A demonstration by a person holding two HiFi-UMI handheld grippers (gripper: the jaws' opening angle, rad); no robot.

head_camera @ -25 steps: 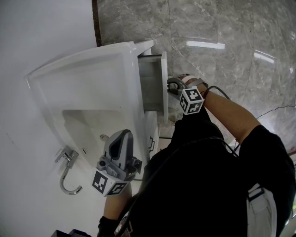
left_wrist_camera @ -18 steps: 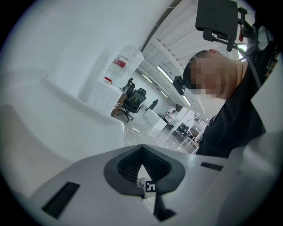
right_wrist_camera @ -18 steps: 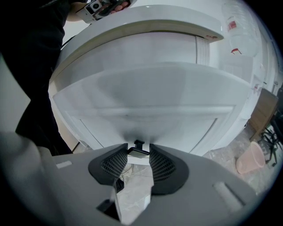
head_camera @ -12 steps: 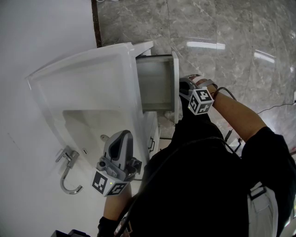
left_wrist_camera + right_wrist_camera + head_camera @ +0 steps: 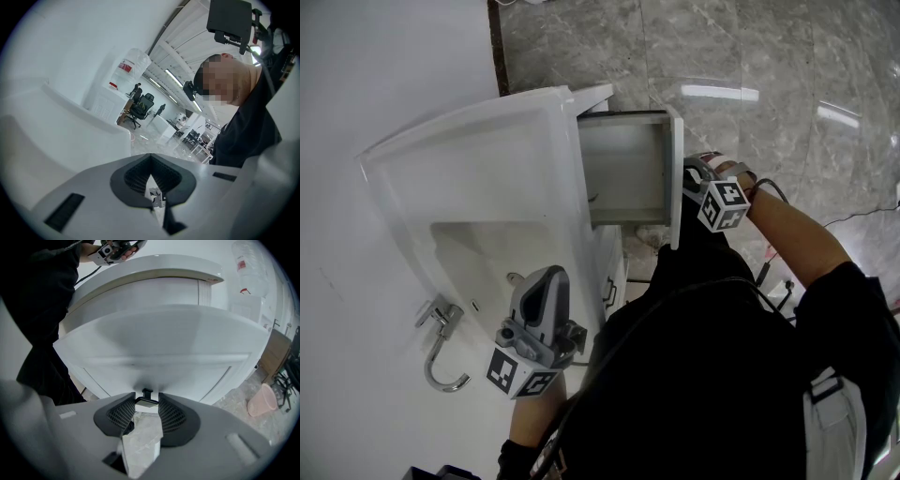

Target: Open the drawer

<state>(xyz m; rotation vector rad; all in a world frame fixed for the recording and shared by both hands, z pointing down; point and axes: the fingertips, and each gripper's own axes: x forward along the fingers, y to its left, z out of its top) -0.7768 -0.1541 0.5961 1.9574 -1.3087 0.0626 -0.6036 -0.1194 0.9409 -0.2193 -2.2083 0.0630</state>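
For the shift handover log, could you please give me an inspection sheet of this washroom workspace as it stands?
Surface: white vanity top with a sunken basin and a chrome tap.
Job's things: white drawer, pulled well out of the cabinet.
Clutter: nothing seen.
Grippers: right gripper shut on the small black drawer handle; left gripper shut, holding nothing, above the basin.
Cables: black cable loops from the right gripper along the forearm.
Surroundings: grey marble floor, white wall, pink bin on the floor.
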